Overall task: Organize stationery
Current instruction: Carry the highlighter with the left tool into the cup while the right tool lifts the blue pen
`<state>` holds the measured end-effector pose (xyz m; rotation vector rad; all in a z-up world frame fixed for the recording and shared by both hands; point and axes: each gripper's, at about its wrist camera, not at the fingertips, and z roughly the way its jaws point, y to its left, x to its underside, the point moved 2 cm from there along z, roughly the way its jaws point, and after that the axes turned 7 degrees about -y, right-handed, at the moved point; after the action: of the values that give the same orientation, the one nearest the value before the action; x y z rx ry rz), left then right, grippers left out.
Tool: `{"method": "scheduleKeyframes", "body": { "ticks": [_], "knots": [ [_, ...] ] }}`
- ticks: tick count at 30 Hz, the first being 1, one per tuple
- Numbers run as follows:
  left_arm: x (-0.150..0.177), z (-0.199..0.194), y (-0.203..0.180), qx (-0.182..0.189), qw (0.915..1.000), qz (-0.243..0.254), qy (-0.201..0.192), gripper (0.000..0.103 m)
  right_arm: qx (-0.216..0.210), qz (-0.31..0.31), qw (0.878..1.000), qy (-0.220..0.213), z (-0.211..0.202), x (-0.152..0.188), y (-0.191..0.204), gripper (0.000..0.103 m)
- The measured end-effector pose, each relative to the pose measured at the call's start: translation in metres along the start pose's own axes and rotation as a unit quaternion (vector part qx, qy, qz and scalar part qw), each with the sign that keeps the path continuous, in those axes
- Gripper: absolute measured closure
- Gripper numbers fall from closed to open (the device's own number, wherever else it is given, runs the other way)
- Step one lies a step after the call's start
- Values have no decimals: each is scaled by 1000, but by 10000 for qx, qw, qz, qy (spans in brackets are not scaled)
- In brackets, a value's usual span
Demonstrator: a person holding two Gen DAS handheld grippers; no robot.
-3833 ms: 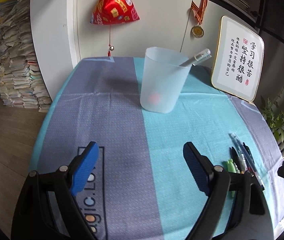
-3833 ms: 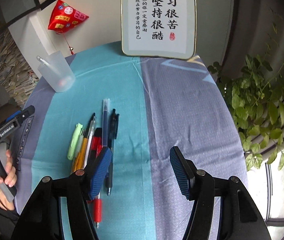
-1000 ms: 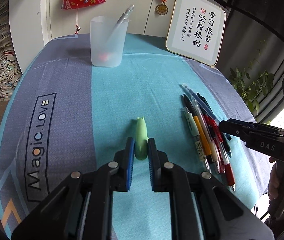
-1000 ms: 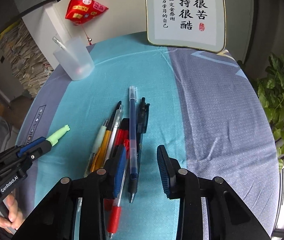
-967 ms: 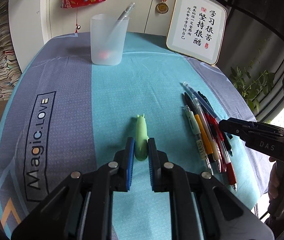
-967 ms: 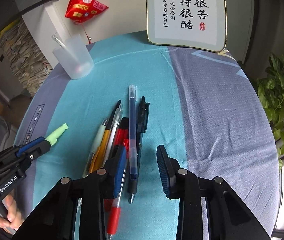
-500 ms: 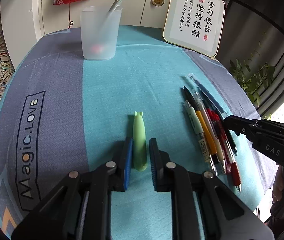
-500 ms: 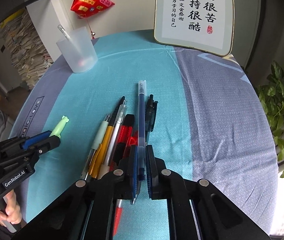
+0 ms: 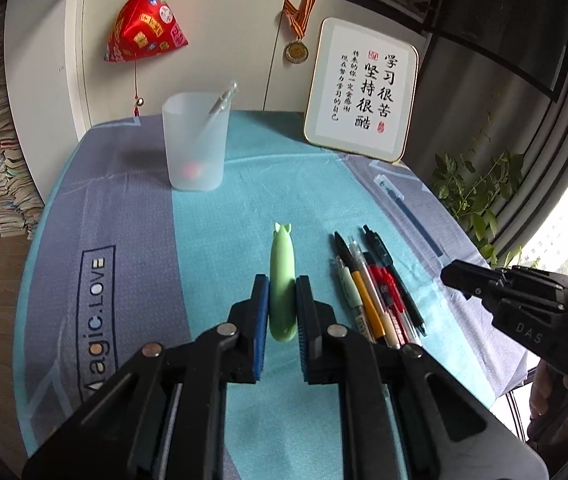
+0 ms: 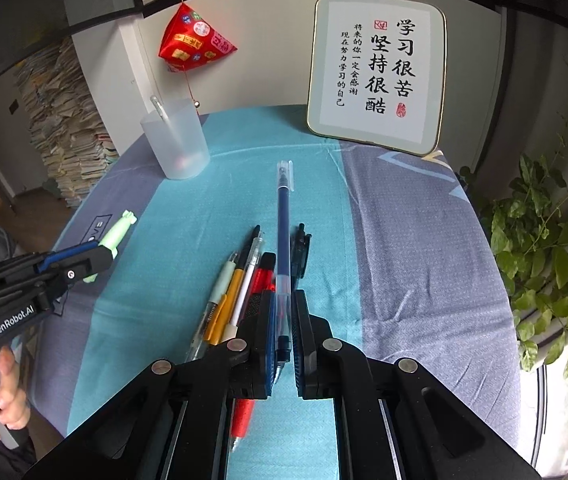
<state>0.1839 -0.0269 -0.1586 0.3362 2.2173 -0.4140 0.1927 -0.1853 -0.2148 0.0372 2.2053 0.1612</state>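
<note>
At twelve o'clock stands the frosted plastic cup (image 9: 196,144), presumably the destination: left tool (image 9: 282,312) grips the pale green pen (image 9: 282,276), right tool (image 10: 282,320) the blue capped pen (image 10: 284,216).

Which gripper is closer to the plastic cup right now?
Probably the left, though it's close. The left gripper, shut on the green pen, points toward the cup across bare cloth. The right gripper, shut on the blue pen, sits beyond the pen pile.
</note>
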Motion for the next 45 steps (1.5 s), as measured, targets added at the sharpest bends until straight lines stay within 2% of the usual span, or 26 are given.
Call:
{"method": "scheduleKeyframes", "body": {
  "ticks": [3, 7, 10, 16, 35, 42, 45],
  "knots": [
    [-21, -8, 7, -149, 9996, 54, -213, 92, -37, -17, 10000, -73, -7, -1, 5, 95],
    [-50, -8, 28, -216, 9990, -160, -344, 92, -63, -41, 9998, -158, -14, -2, 10, 95],
    [-66, -5, 41, -90, 9988, -339, -335, 92, -61, -68, 9998, -202, -18, -3, 12, 95],
    [-88, -5, 47, -79, 9980, -359, -517, 92, -82, -77, 9997, -220, -19, -3, 14, 95],
    [-127, 67, 67, -331, 9983, -474, -85, 92, -47, -124, 9994, -319, -37, -3, 18, 95],
    [-126, 94, 77, -414, 9973, -532, 278, 91, -67, -75, 9994, -346, -38, -8, 16, 95],
    [-125, 99, 80, -431, 9969, -563, 335, 91, -229, -38, 9992, -323, -33, -19, 18, 95]
  ]
}}
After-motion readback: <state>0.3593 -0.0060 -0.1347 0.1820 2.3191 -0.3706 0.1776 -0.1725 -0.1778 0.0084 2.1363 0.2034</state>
